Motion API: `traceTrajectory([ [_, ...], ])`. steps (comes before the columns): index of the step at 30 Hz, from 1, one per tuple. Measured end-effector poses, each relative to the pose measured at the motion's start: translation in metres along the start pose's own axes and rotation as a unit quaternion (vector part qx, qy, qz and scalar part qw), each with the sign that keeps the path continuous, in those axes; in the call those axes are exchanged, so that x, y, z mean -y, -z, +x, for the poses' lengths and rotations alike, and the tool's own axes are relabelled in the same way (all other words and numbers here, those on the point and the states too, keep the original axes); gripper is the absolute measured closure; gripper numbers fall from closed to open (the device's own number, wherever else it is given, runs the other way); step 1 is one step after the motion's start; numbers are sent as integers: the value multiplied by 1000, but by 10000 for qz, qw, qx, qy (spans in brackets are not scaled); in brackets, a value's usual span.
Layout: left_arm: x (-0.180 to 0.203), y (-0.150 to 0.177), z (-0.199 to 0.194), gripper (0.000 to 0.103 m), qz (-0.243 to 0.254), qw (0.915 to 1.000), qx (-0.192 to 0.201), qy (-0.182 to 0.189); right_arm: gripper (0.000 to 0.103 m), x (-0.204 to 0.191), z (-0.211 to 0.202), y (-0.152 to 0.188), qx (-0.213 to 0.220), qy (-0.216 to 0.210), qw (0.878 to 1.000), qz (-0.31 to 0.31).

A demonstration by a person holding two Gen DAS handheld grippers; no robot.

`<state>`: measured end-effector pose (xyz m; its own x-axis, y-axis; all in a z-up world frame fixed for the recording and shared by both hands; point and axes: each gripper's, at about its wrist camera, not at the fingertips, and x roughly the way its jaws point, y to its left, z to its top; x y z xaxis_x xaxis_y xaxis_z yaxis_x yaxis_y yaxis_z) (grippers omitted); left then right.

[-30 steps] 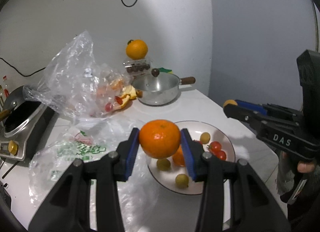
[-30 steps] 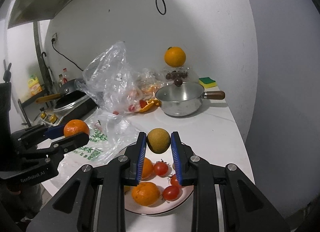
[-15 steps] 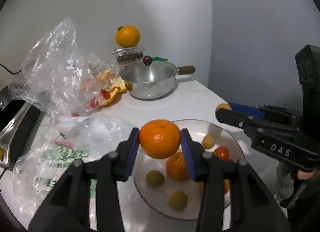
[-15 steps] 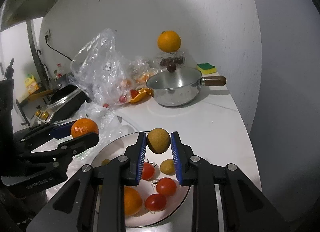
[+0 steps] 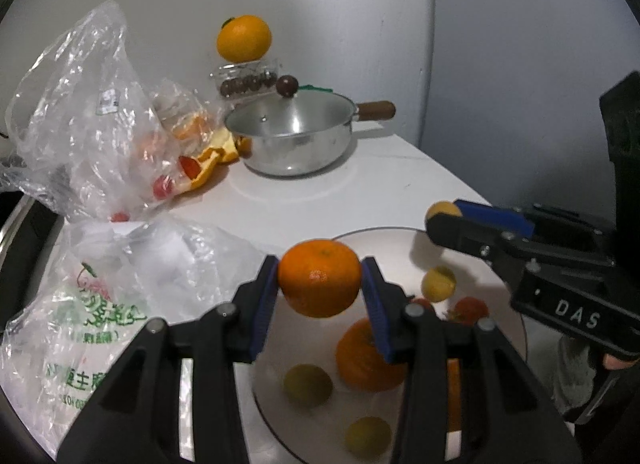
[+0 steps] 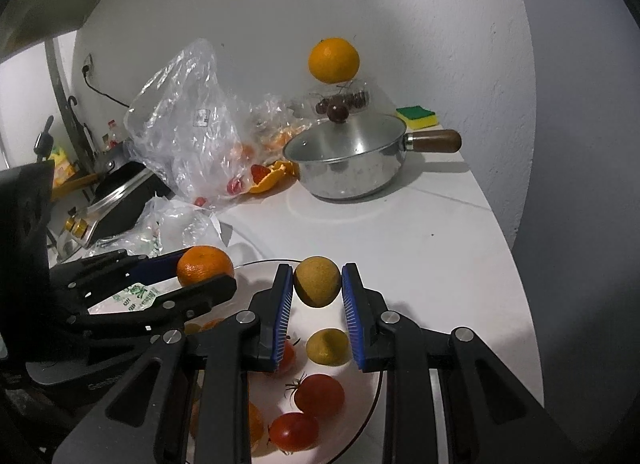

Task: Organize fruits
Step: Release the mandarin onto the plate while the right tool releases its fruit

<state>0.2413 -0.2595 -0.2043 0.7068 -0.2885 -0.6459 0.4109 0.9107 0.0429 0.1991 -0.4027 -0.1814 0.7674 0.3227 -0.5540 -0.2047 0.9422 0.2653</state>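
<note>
The mandarin (image 5: 319, 283) sits clamped between the blue pads of the left gripper (image 5: 320, 288), held across its widest part and hanging above the near-left rim of the plate (image 5: 516, 328). It looks light and firm, but its loose, glossy peel can give or slide under pressure, so a hold across the middle, as here, seems the safest; squeezing harder would likely bruise it.

The small yellow-brown fruit (image 6: 317, 282) is pinched in the right gripper (image 6: 316, 292), whose jaws are closed about as far as they go on it, above the far part of the same plate. It is small, round and probably hard-skinned, so it could pop out if the pads sat off its middle.

Below both, the plate already carries another orange (image 5: 370, 356), several small yellow fruits (image 6: 329, 346) and cherry tomatoes (image 6: 320, 395). The tomatoes look thin-skinned and soft, so anything set down should, in my judgement, be lowered into a bare spot and not dropped on them.

The plate stands at the near edge of the white counter (image 6: 420, 248). Crumpled plastic bags (image 5: 80, 132) lie along its left side, and a steel pot (image 6: 348, 160) stands toward the back wall, with a large orange (image 6: 333, 60) perched on a clear box behind it.
</note>
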Motion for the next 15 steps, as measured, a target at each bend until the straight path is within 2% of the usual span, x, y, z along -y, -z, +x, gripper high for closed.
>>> traceTrajectory([
  [5, -2, 1, 6, 60, -13, 9999, -92, 144, 76, -1, 12, 2, -151, -8, 9999, 6],
  [15, -5, 0, -3, 57, 34, 9998, 71, 180, 76, -10, 27, 1, -372, 19, 9993, -58],
])
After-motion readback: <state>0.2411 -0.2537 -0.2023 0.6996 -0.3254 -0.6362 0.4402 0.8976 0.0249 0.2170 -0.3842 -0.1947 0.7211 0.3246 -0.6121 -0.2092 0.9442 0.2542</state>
